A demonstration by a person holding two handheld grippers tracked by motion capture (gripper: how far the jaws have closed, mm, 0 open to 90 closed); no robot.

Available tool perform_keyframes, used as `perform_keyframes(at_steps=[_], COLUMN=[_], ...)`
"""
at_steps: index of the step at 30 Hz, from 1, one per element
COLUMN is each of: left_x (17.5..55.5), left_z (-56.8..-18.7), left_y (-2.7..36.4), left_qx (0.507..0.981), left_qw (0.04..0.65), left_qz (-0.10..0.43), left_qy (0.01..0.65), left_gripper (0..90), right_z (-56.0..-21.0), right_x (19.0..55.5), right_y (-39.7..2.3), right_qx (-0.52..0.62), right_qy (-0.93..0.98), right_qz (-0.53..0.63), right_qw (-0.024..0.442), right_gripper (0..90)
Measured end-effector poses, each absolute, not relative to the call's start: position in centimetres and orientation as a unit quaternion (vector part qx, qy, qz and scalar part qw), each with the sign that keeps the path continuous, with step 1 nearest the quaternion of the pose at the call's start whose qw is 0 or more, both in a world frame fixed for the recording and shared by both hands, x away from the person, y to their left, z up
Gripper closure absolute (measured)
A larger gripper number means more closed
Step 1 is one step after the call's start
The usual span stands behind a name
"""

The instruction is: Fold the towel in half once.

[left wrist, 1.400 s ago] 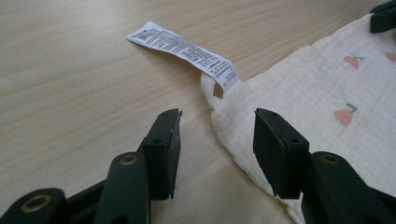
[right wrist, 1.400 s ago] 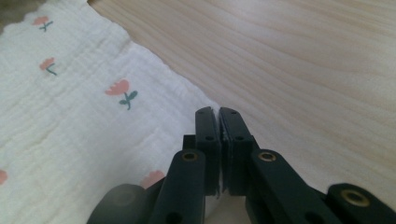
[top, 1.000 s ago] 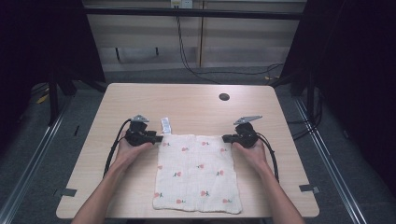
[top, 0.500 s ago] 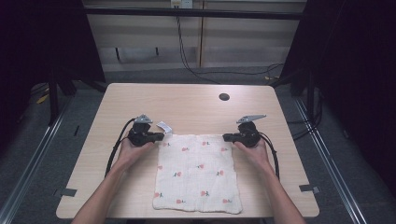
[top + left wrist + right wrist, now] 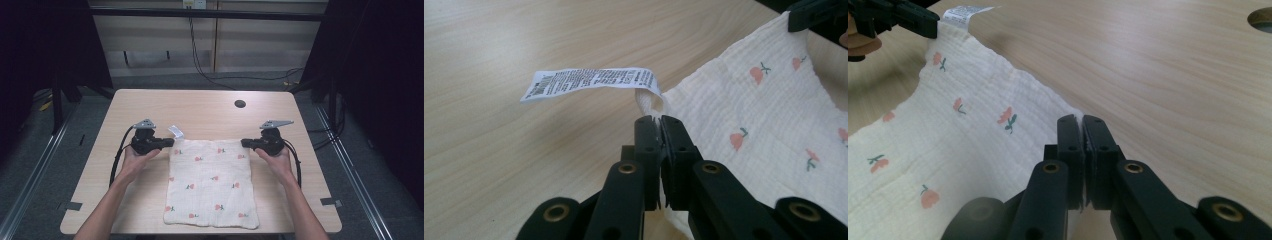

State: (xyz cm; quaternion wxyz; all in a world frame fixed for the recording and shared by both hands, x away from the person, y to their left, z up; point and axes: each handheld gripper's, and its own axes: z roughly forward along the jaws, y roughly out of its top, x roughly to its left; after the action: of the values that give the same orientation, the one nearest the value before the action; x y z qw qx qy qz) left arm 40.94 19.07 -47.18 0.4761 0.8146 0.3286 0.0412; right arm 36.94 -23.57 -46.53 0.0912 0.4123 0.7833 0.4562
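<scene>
Two-corner grip on a cloth (image 5: 212,182). The left gripper (image 5: 169,142) has just closed and now pinches the far-left corner at its sewn loop, beside the printed paper-like label (image 5: 591,81); the right gripper (image 5: 246,143) is clamped on the far-right corner — a hold, presumably, for lifting the far edge evenly. The cloth lies at the 6 o'clock side of the pale wood-grain table (image 5: 200,107), the cable hole (image 5: 240,104) at 12 o'clock. Crinkled cream gauze, small red flowers, roughly square.

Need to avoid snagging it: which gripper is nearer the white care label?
Left. The left gripper is clamped on the cloth corner right beside the care label; the right gripper grips the opposite far corner.
</scene>
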Motion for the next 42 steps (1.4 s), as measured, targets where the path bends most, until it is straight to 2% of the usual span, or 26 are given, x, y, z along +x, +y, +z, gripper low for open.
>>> perform_keyframes(at_steps=[16,25,38,42], left_x=[40.4,39.1,36.2,35.7], left_z=[-44.9,-44.9,-43.4,-43.4], left_y=[20.1,19.7,19.6,20.0], left_qx=[0.787,0.797,0.805,0.806], left_qw=[0.521,0.515,0.514,0.517], left_qz=[0.065,0.060,0.088,0.076], left_qy=[0.325,0.311,0.284,0.278], left_gripper=[87.1,87.2,87.2,87.2], right_z=[-44.9,-44.9,-42.4,-42.3], right_x=[36.4,35.9,33.5,32.9], right_y=[-23.3,-22.8,-23.6,-23.6], right_qx=[0.406,0.405,0.386,0.381], right_qy=[0.765,0.767,0.776,0.786], right_qz=[0.488,0.489,0.486,0.474], right_qw=[0.115,0.096,0.112,0.114], right_gripper=[87.5,87.5,87.7,87.7])
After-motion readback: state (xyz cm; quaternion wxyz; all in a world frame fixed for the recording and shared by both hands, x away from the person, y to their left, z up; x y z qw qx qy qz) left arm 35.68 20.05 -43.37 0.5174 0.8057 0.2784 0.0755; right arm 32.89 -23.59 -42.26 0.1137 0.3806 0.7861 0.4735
